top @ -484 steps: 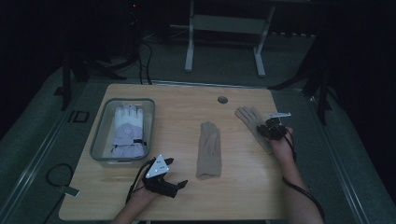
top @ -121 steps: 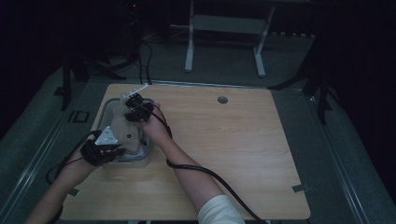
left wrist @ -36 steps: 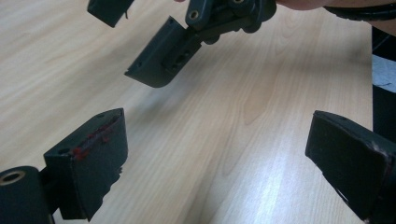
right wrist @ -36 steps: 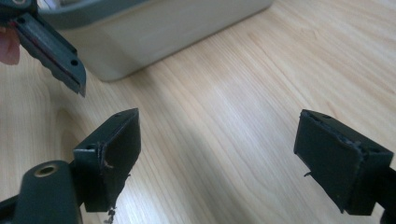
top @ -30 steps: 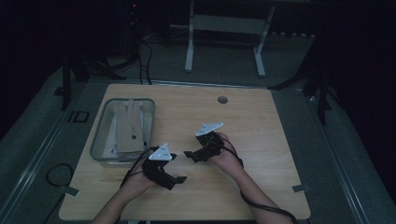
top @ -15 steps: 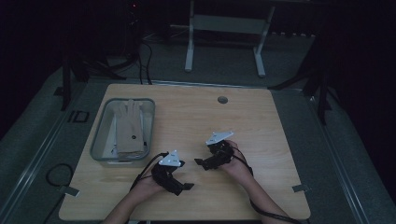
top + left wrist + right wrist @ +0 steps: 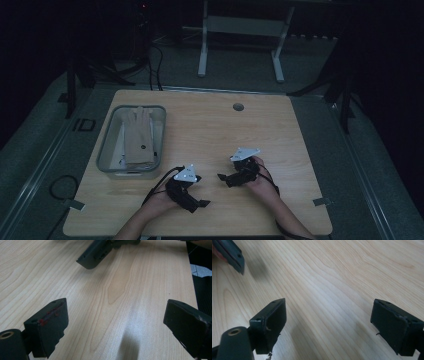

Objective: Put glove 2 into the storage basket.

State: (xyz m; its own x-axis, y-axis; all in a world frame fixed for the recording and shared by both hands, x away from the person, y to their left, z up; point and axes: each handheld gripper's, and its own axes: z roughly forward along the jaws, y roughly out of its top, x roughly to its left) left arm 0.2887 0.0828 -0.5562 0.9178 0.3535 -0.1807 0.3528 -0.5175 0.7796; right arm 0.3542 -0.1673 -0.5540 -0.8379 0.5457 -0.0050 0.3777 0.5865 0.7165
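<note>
**Two grippers empty over bare tabletop; gloves in the bin**

Two hand-held grippers sit low at the near edge of the wooden table (image 7: pixel 210 125) in the high view. The left gripper (image 7: pixel 202 202) is near centre-left, its grey three-cornered plate on top and its jaws pointing right and toward the near edge. The right gripper (image 7: pixel 222 178) is just to the right of it, jaws pointing left toward the other. The two are close but apart. A grey bin (image 7: pixel 106 150) stands at the left of the table, well apart from both. In it a tan glove (image 7: pixel 138 135) lies flat, fingers toward the far end; a lighter glove (image 7: pixel 121 145) shows partly from under it at its left edge. A round hole (image 7: pixel 238 107) sits in the tabletop near the far edge.

Left gripper view: left gripper (image 7: pixel 117 322) with jaws spread wide, nothing between them but wood grain. Shadow on the wood between the jaws; whether they touch the surface I cannot tell. One jaw of the right gripper (image 7: pixel 95 255) enters at the top, held just above the table.

Right gripper view: right gripper (image 7: pixel 329 322) likewise wide open and holding nothing, bare wood between the jaws. One jaw of the left gripper (image 7: pixel 230 253) shows at the upper left corner.
</note>
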